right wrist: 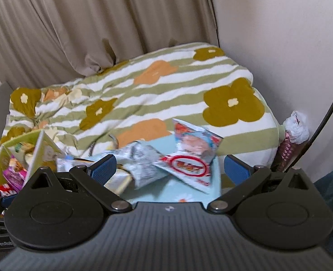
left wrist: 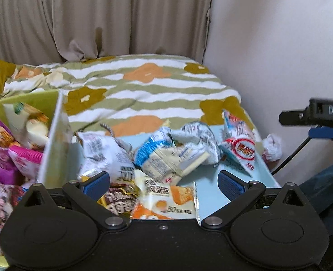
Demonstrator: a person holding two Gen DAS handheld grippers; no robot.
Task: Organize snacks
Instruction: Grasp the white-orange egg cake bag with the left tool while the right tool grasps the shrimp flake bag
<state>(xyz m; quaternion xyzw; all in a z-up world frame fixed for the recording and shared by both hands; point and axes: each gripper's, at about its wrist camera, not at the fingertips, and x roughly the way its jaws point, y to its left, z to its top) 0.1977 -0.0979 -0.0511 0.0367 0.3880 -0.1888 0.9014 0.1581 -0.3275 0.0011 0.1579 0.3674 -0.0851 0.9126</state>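
Note:
Snack packets lie in a heap on a pale blue surface (left wrist: 209,183). My left gripper (left wrist: 164,184) stands open low over an orange and white packet (left wrist: 166,197) and a brown and gold one (left wrist: 119,199). Beyond them lie a blue and white packet (left wrist: 166,155), a crumpled silver one (left wrist: 200,135) and a red-ringed packet (left wrist: 241,146). A green box (left wrist: 51,140) at the left holds pink and yellow packets (left wrist: 15,149). My right gripper (right wrist: 169,169) is open above the red-ringed packet (right wrist: 189,164) and silver packet (right wrist: 141,164), holding nothing. Part of that gripper (left wrist: 301,115) shows at the left wrist view's right edge.
A bed with a striped flower-print quilt (left wrist: 144,90) lies behind the snacks, with beige curtains (left wrist: 98,15) and a white wall (left wrist: 279,45) beyond. A crumpled wrapper (left wrist: 272,146) sits by the wall. A black cable (right wrist: 329,110) hangs at the right, near a cone-shaped packet (right wrist: 288,146).

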